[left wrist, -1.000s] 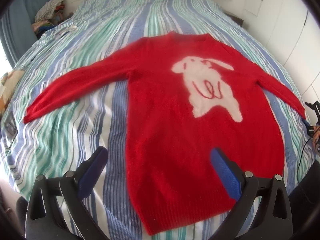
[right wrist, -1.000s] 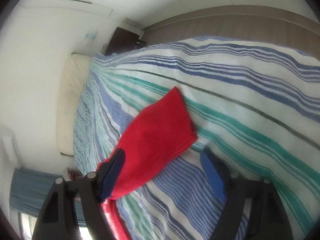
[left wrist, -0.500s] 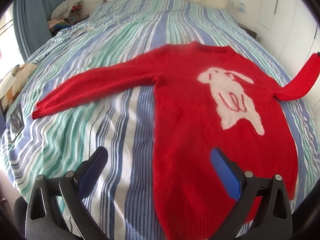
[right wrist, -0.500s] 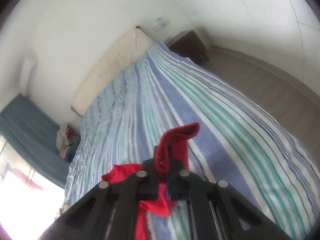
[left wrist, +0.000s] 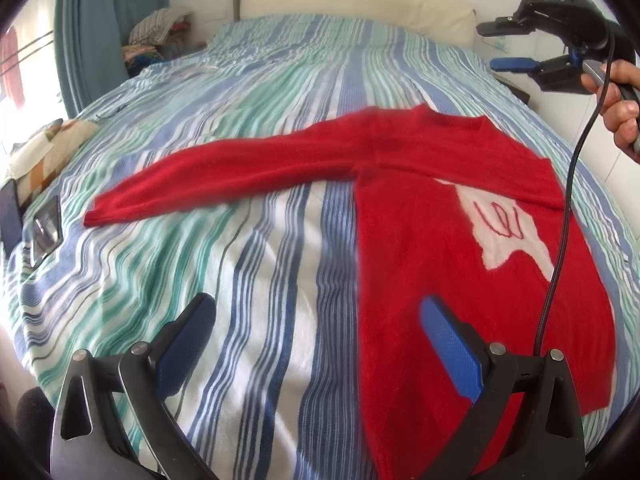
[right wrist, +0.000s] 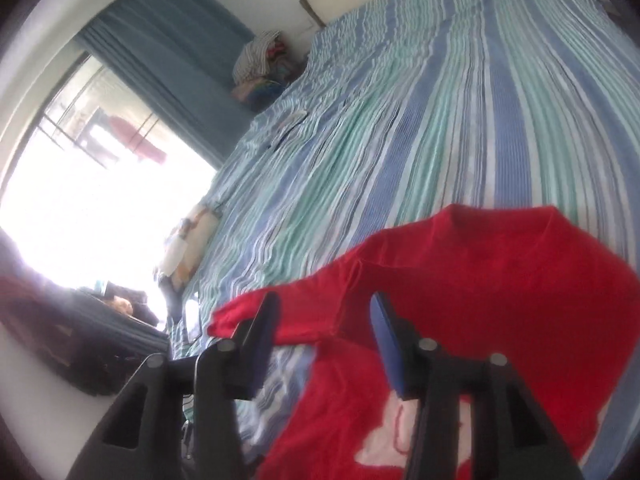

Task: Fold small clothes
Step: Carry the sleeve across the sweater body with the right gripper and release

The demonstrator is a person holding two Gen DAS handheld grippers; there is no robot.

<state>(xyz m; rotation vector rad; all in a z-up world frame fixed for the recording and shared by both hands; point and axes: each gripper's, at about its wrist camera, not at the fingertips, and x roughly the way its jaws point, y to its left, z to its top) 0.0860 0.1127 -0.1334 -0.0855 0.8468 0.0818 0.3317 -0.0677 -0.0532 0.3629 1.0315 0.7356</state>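
Note:
A red sweater (left wrist: 432, 248) with a white animal figure (left wrist: 504, 232) lies flat on the striped bed (left wrist: 240, 240). Its left sleeve (left wrist: 208, 176) stretches out to the left. The right sleeve is folded across the chest (right wrist: 500, 280), covering the top of the figure. My left gripper (left wrist: 320, 340) hangs open low over the sweater's left edge, nothing between its blue pads (left wrist: 448, 344). A hand (left wrist: 620, 96) holds my right gripper (left wrist: 500, 46) high at the far right; its jaws are opening and empty. In the right wrist view that gripper (right wrist: 324, 320) hovers above the shoulder area.
A pile of clothes (left wrist: 160, 30) sits by the blue curtain (left wrist: 92, 20) at the far left. A patterned cushion (left wrist: 44, 152) and dark flat devices (left wrist: 46, 224) lie on the bed's left edge. The right gripper's cable (left wrist: 560, 240) hangs across the sweater.
The right gripper shut on the right cuff, lifted it over the chest, then let go and rose away. The left gripper's view shifted left toward the outstretched sleeve.

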